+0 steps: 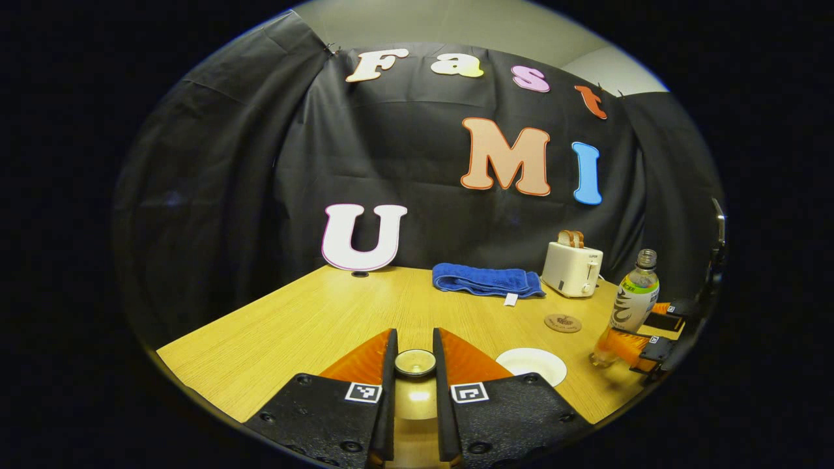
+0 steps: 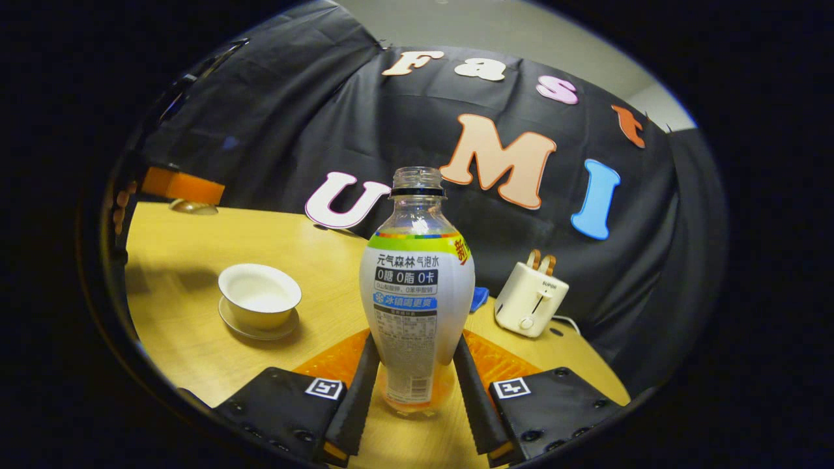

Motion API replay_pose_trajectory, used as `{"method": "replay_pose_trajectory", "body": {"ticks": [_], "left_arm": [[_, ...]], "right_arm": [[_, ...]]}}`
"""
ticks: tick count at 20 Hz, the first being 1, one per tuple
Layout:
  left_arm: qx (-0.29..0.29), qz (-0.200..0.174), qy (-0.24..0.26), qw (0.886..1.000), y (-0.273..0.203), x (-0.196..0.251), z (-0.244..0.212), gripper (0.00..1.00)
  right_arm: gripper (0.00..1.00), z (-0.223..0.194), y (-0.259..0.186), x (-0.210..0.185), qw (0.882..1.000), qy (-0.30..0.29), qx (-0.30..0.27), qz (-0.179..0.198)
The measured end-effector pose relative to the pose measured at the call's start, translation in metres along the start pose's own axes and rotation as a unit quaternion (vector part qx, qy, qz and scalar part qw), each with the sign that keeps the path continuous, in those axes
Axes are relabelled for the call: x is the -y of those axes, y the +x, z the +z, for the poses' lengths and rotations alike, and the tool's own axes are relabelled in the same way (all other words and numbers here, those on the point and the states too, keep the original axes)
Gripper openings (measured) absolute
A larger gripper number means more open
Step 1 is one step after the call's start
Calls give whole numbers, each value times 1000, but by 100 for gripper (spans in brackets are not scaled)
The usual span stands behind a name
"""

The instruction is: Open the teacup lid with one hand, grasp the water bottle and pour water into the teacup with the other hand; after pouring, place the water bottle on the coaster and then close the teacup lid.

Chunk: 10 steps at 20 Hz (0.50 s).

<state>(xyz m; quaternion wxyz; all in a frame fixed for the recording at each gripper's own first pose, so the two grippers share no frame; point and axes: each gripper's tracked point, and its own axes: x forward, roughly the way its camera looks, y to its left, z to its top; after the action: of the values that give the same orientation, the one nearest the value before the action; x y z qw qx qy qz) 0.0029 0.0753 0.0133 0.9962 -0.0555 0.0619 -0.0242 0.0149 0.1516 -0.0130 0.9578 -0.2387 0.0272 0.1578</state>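
- In the left gripper view, the left gripper [image 1: 415, 365] is at the near edge of the wooden table [image 1: 313, 326]. Its fingers [image 1: 389, 391] are drawn close together with the teacup lid [image 1: 415, 363] between them, gripped by its knob, and the lid's pale underside hangs below between the fingers.
- Just right of those fingers, on the table, the white rim of the teacup [image 1: 532, 365] shows, uncovered and apart from the lid.
- Farther back and to the right lies the round coaster [image 1: 563, 323], bare, between the teacup and the toaster [image 1: 573, 267].
- A folded blue towel [image 1: 487, 280] lies at the far side of the table, left of the toaster.
- At the far right of this view the water bottle [image 1: 633, 306] stands tilted slightly, held low on its body by the right gripper [image 1: 642, 335], which reaches in from the right.
- In the right gripper view, the other gripper shows at the far left edge with a hand behind it, and a lid-like disc hangs under it above the table.
- Right of that, the teacup [image 2: 259, 294] sits open on its saucer [image 2: 257, 326], near left, well apart from the bottle.
- In the centre, the water bottle [image 2: 417, 286] stands upright and uncapped between the right gripper's [image 2: 417, 384] fingers [image 2: 355, 391], which press on its lower body from both sides.
- The toaster [image 2: 531, 296] stands far right by the wall.
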Motion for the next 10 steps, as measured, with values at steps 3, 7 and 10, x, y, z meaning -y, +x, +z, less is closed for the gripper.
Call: {"method": "replay_pose_trajectory", "body": {"ticks": [3,7,10], "left_arm": [[5,6,6,1000,-2,-5,5,24],[7,8,15,1000,-5,-9,8,24],[10,9,21,1000,-7,-13,11,24]], "right_arm": [[70,4,4,2,997,-82,15,-2],[67,1,12,-10,986,-164,20,1],[67,-4,13,-15,973,-228,20,0]]}}
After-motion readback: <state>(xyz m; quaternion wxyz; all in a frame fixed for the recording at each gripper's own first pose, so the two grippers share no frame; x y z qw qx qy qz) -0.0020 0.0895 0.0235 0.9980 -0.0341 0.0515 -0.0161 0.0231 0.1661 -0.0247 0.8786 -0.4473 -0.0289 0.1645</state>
